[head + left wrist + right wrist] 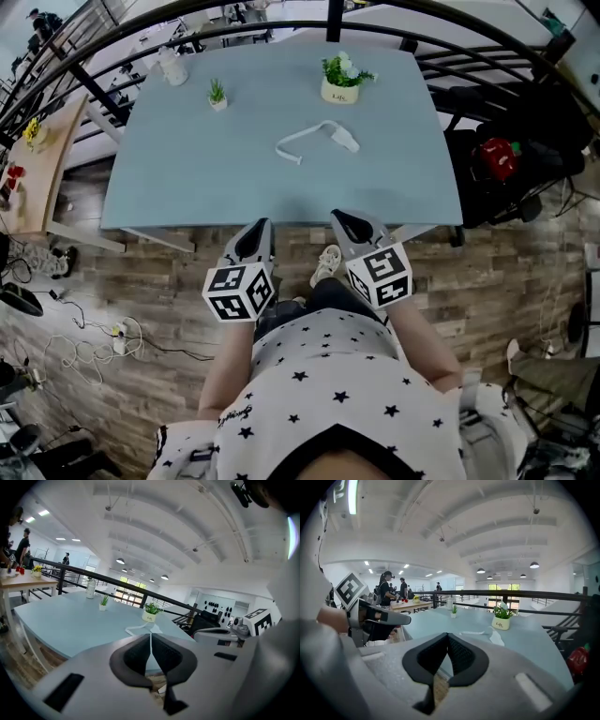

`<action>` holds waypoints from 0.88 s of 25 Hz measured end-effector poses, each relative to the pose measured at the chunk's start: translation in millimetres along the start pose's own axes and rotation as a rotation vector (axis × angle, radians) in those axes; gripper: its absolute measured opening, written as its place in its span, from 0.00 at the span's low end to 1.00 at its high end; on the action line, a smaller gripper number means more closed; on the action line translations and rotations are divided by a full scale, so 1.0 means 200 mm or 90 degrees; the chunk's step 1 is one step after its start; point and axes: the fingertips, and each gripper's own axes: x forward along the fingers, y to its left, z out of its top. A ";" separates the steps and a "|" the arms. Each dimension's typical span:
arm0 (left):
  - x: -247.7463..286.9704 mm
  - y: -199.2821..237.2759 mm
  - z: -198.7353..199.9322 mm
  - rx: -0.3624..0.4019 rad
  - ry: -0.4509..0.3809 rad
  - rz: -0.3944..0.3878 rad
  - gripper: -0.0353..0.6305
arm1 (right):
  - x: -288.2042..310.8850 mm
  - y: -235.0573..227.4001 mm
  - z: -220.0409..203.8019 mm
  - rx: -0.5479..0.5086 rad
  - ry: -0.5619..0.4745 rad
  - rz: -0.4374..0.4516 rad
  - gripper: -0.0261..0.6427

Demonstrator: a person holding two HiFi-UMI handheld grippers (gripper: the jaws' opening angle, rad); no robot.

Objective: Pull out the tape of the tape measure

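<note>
Just past your white star-printed shirt (319, 375), your left gripper (261, 230) was clenched on nothing, short of the pale blue tabletop's (187, 178) near edge. Your right gripper (349, 223) beside it was clamped empty too. The white tape measure (323, 134), with a curl of tape out, lay well apart from both, towards the far edge, just before the white-potted green plant (339, 80).

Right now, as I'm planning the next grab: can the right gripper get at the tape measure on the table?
Probably yes. Only bare table lies between the right gripper and the tape measure, though its jaws are shut and empty, so they must open first.
</note>
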 end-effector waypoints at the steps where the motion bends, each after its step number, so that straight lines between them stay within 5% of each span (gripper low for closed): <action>1: -0.02 -0.01 0.00 0.001 -0.002 -0.002 0.07 | -0.02 0.02 0.01 -0.001 -0.002 0.002 0.05; 22: -0.12 -0.05 -0.02 -0.018 -0.016 -0.026 0.06 | -0.07 0.15 0.03 -0.010 -0.014 0.039 0.05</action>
